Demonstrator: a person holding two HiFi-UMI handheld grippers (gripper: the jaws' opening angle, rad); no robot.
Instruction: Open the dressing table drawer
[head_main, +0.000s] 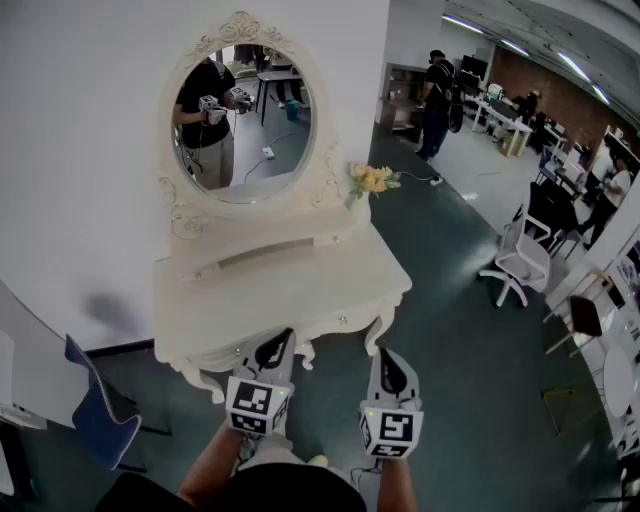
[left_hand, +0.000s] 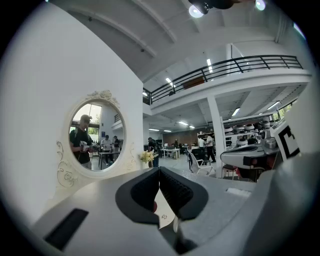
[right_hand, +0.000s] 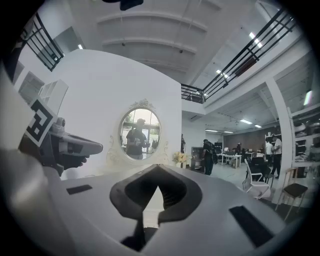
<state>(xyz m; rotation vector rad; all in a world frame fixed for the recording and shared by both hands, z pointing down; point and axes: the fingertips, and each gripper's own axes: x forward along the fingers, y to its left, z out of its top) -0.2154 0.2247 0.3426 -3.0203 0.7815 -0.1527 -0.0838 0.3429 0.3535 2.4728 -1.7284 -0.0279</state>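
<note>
The white dressing table (head_main: 300, 275) stands against the wall with an oval mirror (head_main: 243, 118) on it. Its drawer front (head_main: 325, 327) runs under the front edge and carries a small knob (head_main: 343, 321). My left gripper (head_main: 283, 336) is level at the table's front edge, left of the knob, jaws shut with nothing held. Whether it touches the table I cannot tell. My right gripper (head_main: 385, 352) is shut and empty just off the front right corner. In the left gripper view the left gripper (left_hand: 159, 170) faces the mirror (left_hand: 95, 135). In the right gripper view the right gripper (right_hand: 159, 168) faces the mirror (right_hand: 140, 134).
Yellow flowers (head_main: 372, 180) stand at the table's back right corner. A blue chair (head_main: 95, 410) sits to the left by the wall. A white office chair (head_main: 520, 262) stands to the right. A person (head_main: 437, 100) and desks are far behind.
</note>
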